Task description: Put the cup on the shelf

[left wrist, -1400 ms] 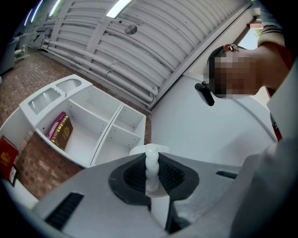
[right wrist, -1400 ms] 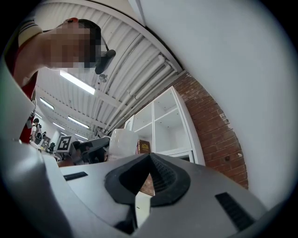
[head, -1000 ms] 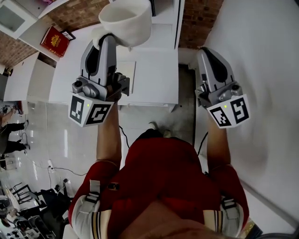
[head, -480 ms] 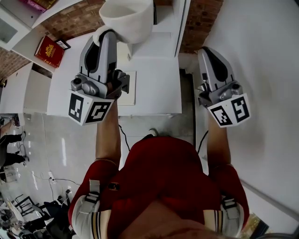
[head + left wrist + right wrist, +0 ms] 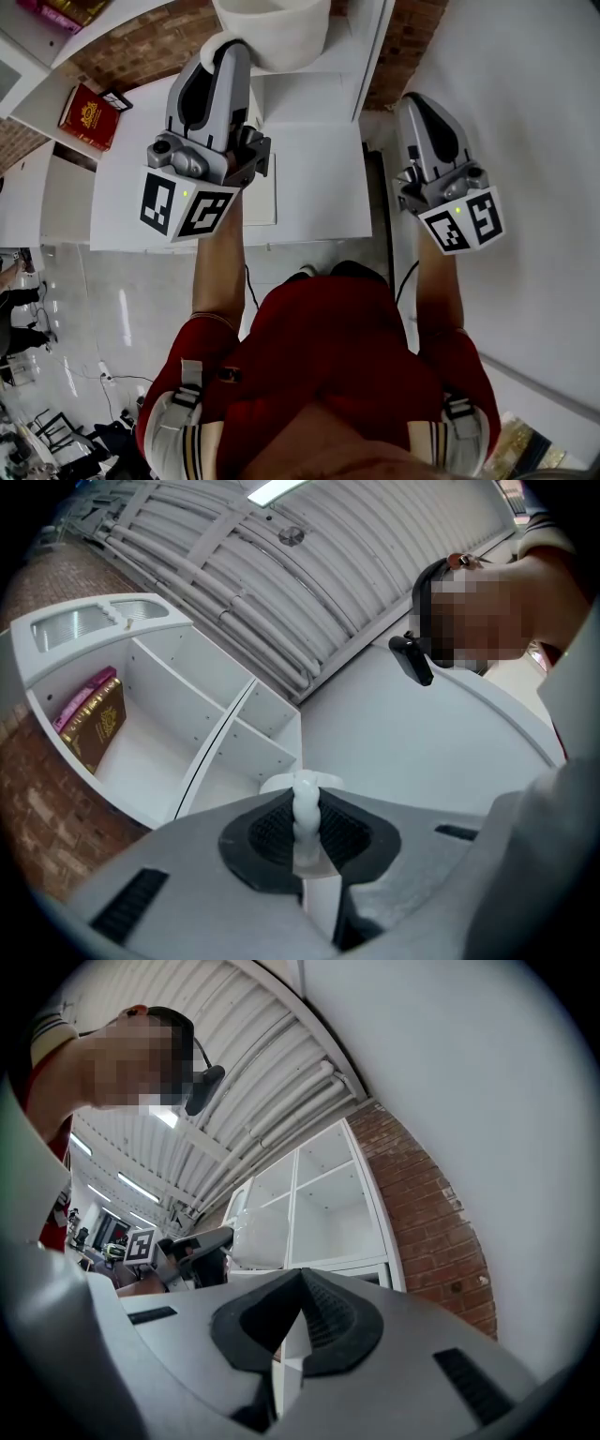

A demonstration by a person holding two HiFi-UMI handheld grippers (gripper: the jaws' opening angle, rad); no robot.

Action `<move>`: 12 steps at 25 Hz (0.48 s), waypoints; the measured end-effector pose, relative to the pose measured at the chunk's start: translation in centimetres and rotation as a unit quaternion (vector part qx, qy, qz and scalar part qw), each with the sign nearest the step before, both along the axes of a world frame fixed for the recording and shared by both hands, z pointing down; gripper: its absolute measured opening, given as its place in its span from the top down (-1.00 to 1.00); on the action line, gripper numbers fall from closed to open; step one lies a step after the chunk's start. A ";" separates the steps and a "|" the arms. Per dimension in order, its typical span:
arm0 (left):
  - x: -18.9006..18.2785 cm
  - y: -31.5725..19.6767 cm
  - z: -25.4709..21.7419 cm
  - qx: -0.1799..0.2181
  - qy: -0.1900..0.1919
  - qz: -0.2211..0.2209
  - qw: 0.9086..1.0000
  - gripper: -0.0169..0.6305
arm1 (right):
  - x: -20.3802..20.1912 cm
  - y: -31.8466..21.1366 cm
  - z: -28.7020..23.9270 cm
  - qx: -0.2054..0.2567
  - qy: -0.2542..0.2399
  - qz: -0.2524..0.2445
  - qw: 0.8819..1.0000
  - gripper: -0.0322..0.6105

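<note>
Left hand-held gripper [image 5: 230, 54] is narrowed onto a thin white edge of the glossy white ceramic cup [image 5: 274, 28]. Whether that edge is the handle or the rim I cannot tell, but the pads press it from both sides. The cup rides at the very tip of this hand-held gripper, raised in front of the person and partly cut off by the top of the head view. Right hand-held gripper [image 5: 419, 105] is level with the left one and well apart from it, its jaws brought together on nothing.

Beyond the cup stands the white cubby shelf unit [image 5: 155, 752], its open compartments straight ahead of the left jaws. A dark red book [image 5: 98, 726] leans in the far-left compartment, and the ones nearer the cup's line look bare. I judge the left hand should make the placement, carrying the cup forward into a bare compartment.
</note>
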State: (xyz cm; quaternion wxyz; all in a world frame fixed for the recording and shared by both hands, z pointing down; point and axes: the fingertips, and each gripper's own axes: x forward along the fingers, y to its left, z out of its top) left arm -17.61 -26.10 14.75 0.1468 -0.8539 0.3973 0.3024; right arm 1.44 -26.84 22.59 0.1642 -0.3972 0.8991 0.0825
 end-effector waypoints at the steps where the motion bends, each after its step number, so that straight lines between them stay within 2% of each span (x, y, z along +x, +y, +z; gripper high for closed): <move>1: 0.0 -0.2 -0.1 0.000 0.001 0.003 1.000 0.81 | -0.1 -0.1 0.1 -0.001 0.001 0.002 1.000 0.92; 12: 1.7 -5.1 -1.9 0.006 0.006 -0.011 1.000 0.81 | 1.7 -4.7 -0.5 -0.005 0.006 -0.010 1.000 0.92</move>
